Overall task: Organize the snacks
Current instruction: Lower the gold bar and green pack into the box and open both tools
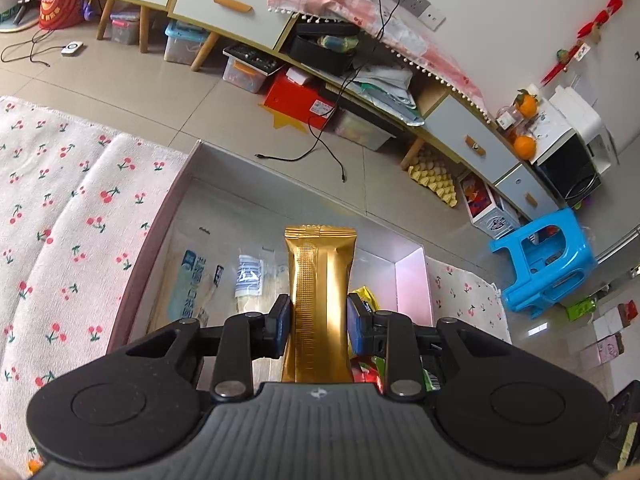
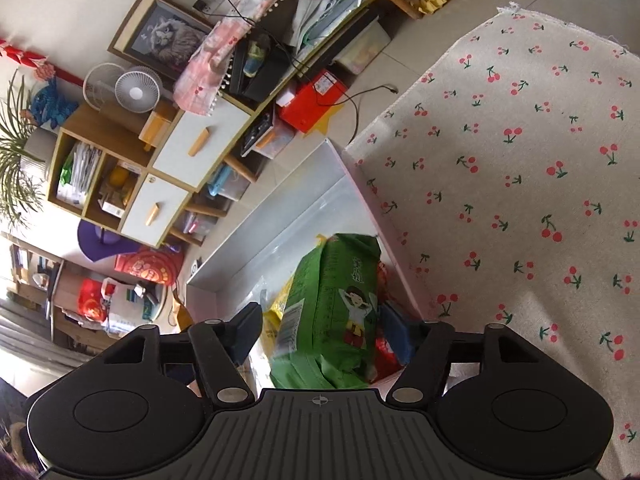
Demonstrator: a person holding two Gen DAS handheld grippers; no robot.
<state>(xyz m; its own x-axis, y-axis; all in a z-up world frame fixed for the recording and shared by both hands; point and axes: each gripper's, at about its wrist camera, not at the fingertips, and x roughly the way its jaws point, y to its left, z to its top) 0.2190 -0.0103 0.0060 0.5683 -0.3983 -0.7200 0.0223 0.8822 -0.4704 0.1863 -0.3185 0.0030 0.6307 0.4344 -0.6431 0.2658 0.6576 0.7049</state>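
My left gripper (image 1: 318, 322) is shut on a gold foil snack bar (image 1: 320, 288) and holds it upright above a shallow pink-walled box (image 1: 160, 236). Clear and blue-printed snack packets (image 1: 192, 284) lie flat on the box floor, and red, green and yellow wrappers (image 1: 370, 364) sit under the gripper's right finger. In the right wrist view my right gripper (image 2: 320, 330) stands over the same box (image 2: 280, 216). A green snack pack (image 2: 336, 312) sits between its fingers. The left finger (image 2: 244, 332) stands apart from the pack; the right finger (image 2: 394, 334) is beside it.
The box rests on a cherry-print cloth (image 1: 68, 208) that also shows in the right wrist view (image 2: 520, 168). Beyond it are tiled floor, a low cabinet with drawers (image 1: 224, 0), storage bins, a red box (image 1: 300, 100), loose cables and a blue plastic stool (image 1: 548, 264).
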